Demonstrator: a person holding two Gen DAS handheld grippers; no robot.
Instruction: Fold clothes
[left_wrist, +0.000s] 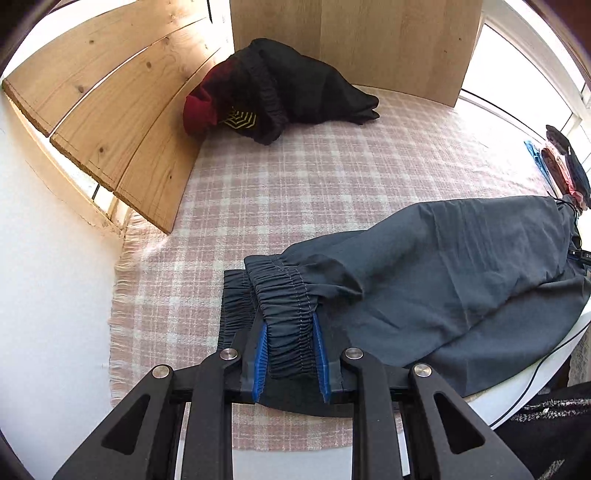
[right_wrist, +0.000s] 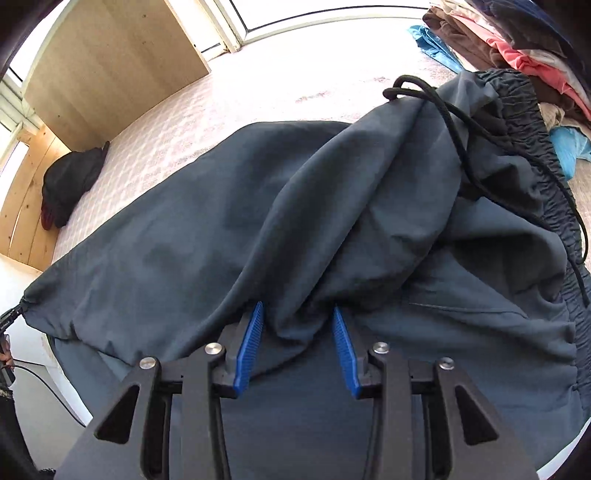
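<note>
Dark grey track pants (left_wrist: 443, 266) lie across a pink checked blanket (left_wrist: 295, 177). In the left wrist view my left gripper (left_wrist: 290, 334) has its blue pads (left_wrist: 261, 358) either side of an elastic ankle cuff (left_wrist: 284, 306), partly closed on it. In the right wrist view my right gripper (right_wrist: 298, 314) has a bunched fold of the pants (right_wrist: 258, 206) between its blue pads (right_wrist: 249, 347), near the waistband (right_wrist: 532, 155) with its black drawstring (right_wrist: 461, 122). The jaws stand fairly wide around the cloth.
A black and red garment (left_wrist: 273, 88) lies bundled at the far wooden boards (left_wrist: 110, 103). A pile of folded clothes (right_wrist: 517, 44) sits at the right. A cable (left_wrist: 535, 373) runs over the white table edge.
</note>
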